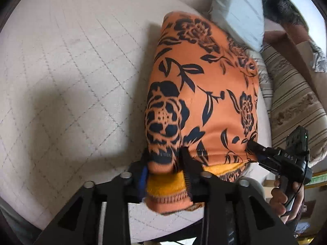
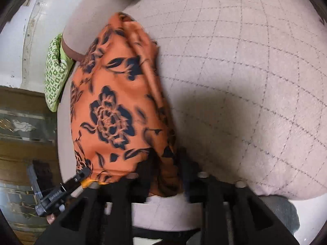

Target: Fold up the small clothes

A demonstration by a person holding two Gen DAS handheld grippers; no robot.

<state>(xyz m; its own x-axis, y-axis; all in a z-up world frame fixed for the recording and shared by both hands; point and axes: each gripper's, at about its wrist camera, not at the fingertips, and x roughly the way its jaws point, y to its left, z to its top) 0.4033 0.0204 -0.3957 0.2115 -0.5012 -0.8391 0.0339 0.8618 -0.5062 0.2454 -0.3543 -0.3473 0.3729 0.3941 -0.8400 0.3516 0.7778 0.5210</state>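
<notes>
An orange garment with a black flower print [image 1: 202, 85] hangs stretched over a quilted beige bed [image 1: 67, 77]. My left gripper [image 1: 165, 163] is shut on one near corner of it, where a yellow lining shows. My right gripper [image 1: 253, 147] shows at the right of the left wrist view, shut on the other near corner. In the right wrist view the garment [image 2: 114, 106] hangs bunched from my right gripper [image 2: 165, 163], and my left gripper [image 2: 83, 173] grips its lower left edge. The far end of the garment rests on the bed [image 2: 245, 65].
A grey pillow [image 1: 239, 14] and a striped cushion [image 1: 294, 102] lie at the right of the bed. A green patterned cloth [image 2: 55, 75] lies by the bed's edge. A wooden cabinet with glass [image 2: 22, 126] stands beside the bed.
</notes>
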